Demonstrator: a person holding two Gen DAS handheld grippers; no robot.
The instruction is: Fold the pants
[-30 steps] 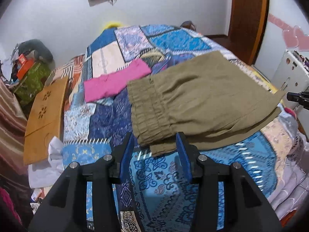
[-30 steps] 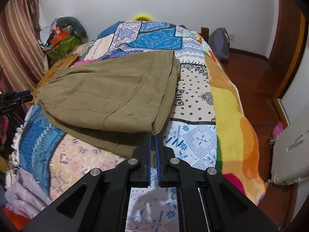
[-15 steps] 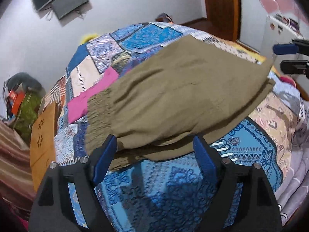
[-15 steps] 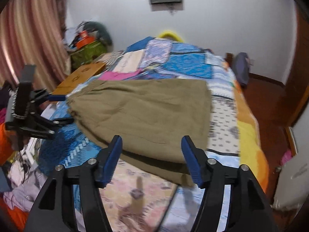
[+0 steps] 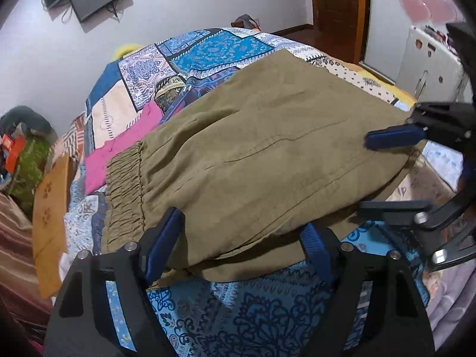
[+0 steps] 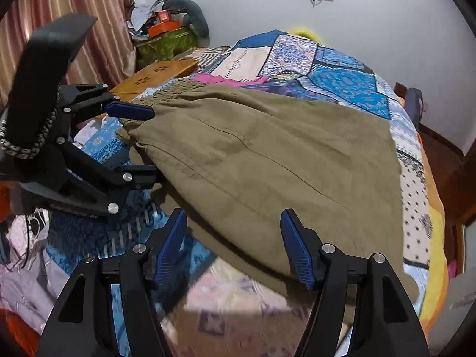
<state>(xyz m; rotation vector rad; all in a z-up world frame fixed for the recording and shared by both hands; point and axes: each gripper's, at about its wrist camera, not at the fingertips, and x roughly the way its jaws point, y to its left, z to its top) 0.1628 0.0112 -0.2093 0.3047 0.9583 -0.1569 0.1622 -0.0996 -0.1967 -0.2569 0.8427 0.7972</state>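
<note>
Olive-green pants [image 5: 253, 160] lie folded flat on a patchwork bedspread [image 5: 214, 50], elastic waistband [image 5: 125, 190] at the left. They also show in the right wrist view [image 6: 282, 160]. My left gripper [image 5: 241, 241] is open, its jaws straddling the near edge of the pants by the waistband end. My right gripper [image 6: 233, 244] is open at the near edge of the leg end. Each gripper shows in the other's view: the right one [image 5: 416, 172] and the left one [image 6: 131, 142], both open beside the pants.
A pink garment [image 5: 125, 145] lies beyond the waistband. A wooden lap tray [image 5: 50, 208] leans at the bed's left side. Clutter and a green bag [image 6: 166, 41] sit by the curtain. A white cabinet [image 5: 428, 62] and a wooden door [image 5: 336, 9] stand at the right.
Both grippers have opened wide; the right one was shut a second ago. Both have moved in closer to the near edge of the pants, toward each other.
</note>
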